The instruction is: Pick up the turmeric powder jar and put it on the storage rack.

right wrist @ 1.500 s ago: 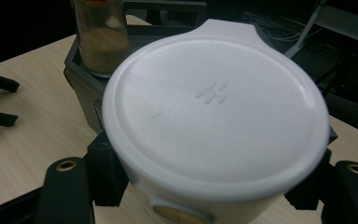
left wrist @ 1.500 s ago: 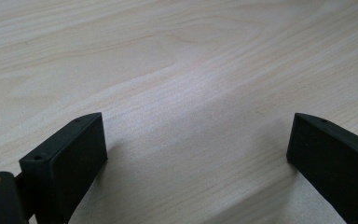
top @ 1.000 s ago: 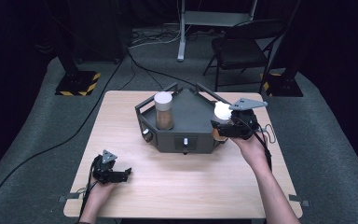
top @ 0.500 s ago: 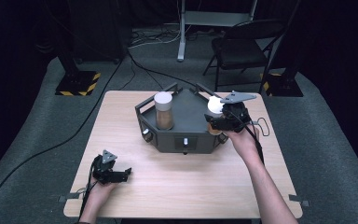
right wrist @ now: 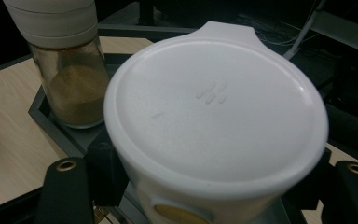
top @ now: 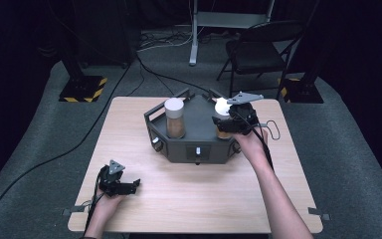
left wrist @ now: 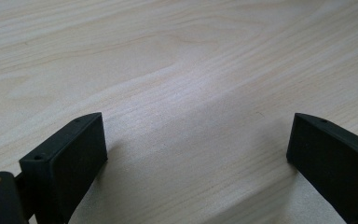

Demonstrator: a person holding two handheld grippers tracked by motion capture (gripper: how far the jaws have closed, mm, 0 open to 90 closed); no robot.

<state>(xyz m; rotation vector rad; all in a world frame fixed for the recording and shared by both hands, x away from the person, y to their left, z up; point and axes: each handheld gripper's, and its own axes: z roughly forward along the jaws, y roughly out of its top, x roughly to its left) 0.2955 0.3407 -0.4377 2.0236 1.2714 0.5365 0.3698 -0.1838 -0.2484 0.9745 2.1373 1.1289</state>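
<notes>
Spice jar (top: 222,119) with the white flip lid is what we're working with here, and our right gripper (top: 229,124) has its jaws clamped on the jar's sides, carrying it just over the right part of the dark tray (top: 199,130) in the middle of the counter (top: 189,199). From the right gripper view the lid (right wrist: 216,121) sits right up close and is closed, with a bit of yellow-brown showing at the bottom, so we'd guess some ground spice inside. Gripping it by the body keeps it upright so nothing shifts around, and it looks to us like it's headed for a spot on the tray. A second jar (top: 174,118) already stands there on the left part, glass with a white cap, roughly half full of brownish powder, well apart from ours. Our left gripper (top: 129,186) rests low on the counter near the front left, jaws spread wide with nothing between them, just bare wood, probably parked out of the way.
</notes>
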